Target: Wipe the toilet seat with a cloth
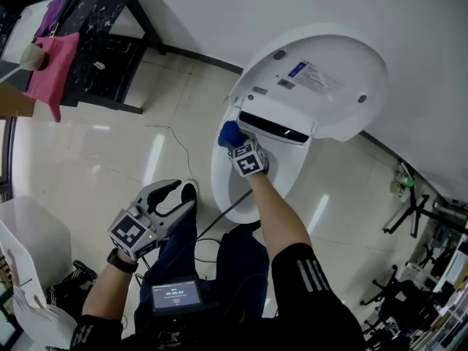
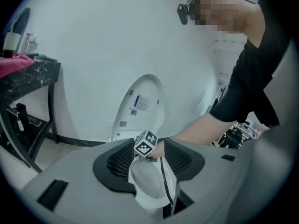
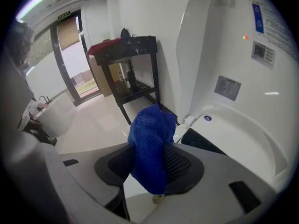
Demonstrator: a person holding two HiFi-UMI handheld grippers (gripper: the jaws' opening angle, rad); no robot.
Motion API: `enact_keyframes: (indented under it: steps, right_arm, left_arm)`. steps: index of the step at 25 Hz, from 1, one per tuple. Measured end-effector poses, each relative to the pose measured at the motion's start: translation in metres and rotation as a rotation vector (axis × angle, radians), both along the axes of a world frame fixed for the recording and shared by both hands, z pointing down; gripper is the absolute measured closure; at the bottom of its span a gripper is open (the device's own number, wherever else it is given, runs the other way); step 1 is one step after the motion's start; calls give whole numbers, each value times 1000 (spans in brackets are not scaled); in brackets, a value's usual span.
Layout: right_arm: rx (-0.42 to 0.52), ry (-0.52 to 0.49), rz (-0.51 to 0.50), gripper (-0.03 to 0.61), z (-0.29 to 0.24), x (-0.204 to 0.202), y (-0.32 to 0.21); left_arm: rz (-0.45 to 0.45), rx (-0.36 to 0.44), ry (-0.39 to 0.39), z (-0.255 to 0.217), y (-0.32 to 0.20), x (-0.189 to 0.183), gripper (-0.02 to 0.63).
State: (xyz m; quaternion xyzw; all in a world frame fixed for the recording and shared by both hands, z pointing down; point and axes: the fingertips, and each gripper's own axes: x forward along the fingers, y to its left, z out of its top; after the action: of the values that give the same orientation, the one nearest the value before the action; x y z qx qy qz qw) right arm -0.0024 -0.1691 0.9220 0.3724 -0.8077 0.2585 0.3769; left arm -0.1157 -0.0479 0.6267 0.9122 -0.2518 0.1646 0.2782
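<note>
The white toilet stands with its lid [image 1: 322, 72] raised against the wall, and its seat [image 1: 219, 178] rings the bowl below. My right gripper [image 1: 236, 143] is shut on a blue cloth [image 1: 229, 132] at the seat's back left, close to the hinge. In the right gripper view the cloth [image 3: 150, 143] bunches up between the jaws of the right gripper [image 3: 150, 166], with the seat [image 3: 236, 134] to its right. My left gripper [image 1: 179, 190] hangs back above the person's knee, open and holding nothing. The left gripper view looks between the jaws of the left gripper [image 2: 150, 164] at the bowl [image 2: 148, 183].
A black table [image 1: 102, 20] with a pink cloth [image 1: 55, 68] stands at the far left. A white bin [image 1: 33, 232] sits near my left side. A thin cable [image 1: 179, 148] lies on the tiled floor. Stands and clutter [image 1: 420, 210] crowd the right.
</note>
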Motion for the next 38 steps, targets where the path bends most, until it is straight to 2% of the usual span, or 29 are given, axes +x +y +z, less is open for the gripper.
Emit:
enact_keyframes:
  steps: [5, 9, 12, 16, 19, 21, 24, 32, 35, 38]
  right_arm:
    - [-10, 46, -26, 383, 61, -11, 2]
    - [-13, 64, -46, 379, 62, -10, 11]
    - [-77, 97, -75, 379, 77, 1, 39]
    - [-192, 193, -135, 388, 100, 29, 87]
    - [-263, 204, -131, 394, 102, 47, 115]
    - [-273, 206, -120, 399, 94, 58, 124]
    - [-228, 129, -58, 410, 63, 64, 119]
    - [-25, -213, 122, 465, -48, 68, 85]
    - [45, -351, 261, 468, -110, 74, 73]
    - [140, -459, 342, 469, -194, 84, 73]
  left_arm:
    - [-38, -23, 0, 25, -1, -14, 402]
    - [-46, -44, -11, 38, 3, -19, 403]
    - [-49, -40, -6, 34, 3, -16, 403]
    - [-44, -28, -1, 24, -2, -8, 403]
    - [-40, -20, 10, 16, -4, -2, 403]
    - [-30, -16, 13, 12, -4, 2, 403]
    - [-19, -4, 22, 1, -4, 8, 403]
    - [7, 39, 50, -34, -5, 25, 403]
    - [45, 69, 45, -42, 1, 28, 403]
    - [90, 105, 43, -62, 3, 35, 403]
